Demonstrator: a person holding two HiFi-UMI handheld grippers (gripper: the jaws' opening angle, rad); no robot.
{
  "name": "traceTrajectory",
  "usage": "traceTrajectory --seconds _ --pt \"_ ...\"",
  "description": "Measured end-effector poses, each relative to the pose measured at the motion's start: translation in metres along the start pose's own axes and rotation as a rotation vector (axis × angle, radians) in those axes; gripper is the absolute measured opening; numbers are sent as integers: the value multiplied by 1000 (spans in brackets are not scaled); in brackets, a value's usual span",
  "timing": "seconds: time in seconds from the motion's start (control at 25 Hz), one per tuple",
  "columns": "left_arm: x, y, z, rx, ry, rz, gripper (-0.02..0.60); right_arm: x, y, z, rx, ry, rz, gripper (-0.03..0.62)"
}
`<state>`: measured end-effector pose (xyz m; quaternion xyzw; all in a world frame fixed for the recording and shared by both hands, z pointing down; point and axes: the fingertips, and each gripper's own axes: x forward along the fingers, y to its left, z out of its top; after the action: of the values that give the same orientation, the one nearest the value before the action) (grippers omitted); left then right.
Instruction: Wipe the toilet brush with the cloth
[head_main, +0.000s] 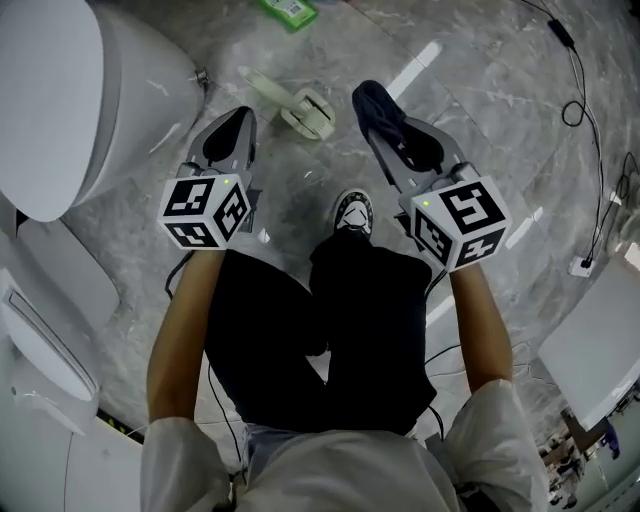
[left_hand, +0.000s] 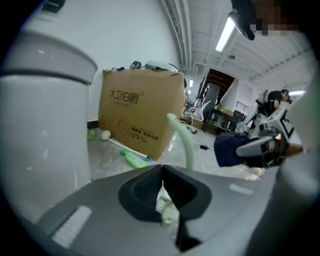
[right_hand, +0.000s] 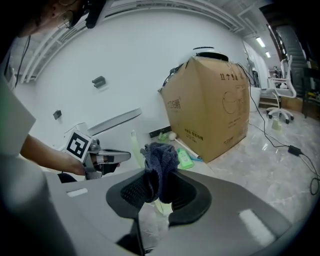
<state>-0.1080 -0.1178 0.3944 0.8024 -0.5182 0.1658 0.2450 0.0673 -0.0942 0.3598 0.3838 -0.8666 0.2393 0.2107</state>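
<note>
The pale green toilet brush (head_main: 268, 88) lies on the marble floor with its head end (head_main: 310, 112) toward the right, just beyond both grippers. My left gripper (head_main: 240, 122) is shut with nothing in it, a little to the left of the brush. In the left gripper view the brush handle (left_hand: 185, 145) rises just past the closed jaws. My right gripper (head_main: 385, 130) is shut on a dark blue cloth (head_main: 378, 108), to the right of the brush. In the right gripper view the cloth (right_hand: 161, 160) is bunched between the pads, with the brush handle (right_hand: 135, 145) behind it.
A white toilet (head_main: 60, 110) fills the left side. A cardboard box (left_hand: 140, 115) stands on the floor ahead, with a green bottle (left_hand: 132, 159) at its foot. Cables (head_main: 580, 100) run along the right, near a white unit (head_main: 600, 340). The person's shoe (head_main: 352, 212) is below the grippers.
</note>
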Motion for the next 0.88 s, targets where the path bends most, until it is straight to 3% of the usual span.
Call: traceTrajectory --seconds 0.2,0.32,0.64,0.88 --pt "43 19 -35 83 14 -86 0 37 -11 -30 -25 -8 15 92" --pt "63 30 -52 94 26 -138 0 58 -16 -44 -30 -13 15 92" --pt "106 54 -113 -92 51 -129 0 100 -26 -78 -25 -30 8 92" --pt "118 58 -156 -175 65 -132 0 126 -32 -96 4 -39 24 92"
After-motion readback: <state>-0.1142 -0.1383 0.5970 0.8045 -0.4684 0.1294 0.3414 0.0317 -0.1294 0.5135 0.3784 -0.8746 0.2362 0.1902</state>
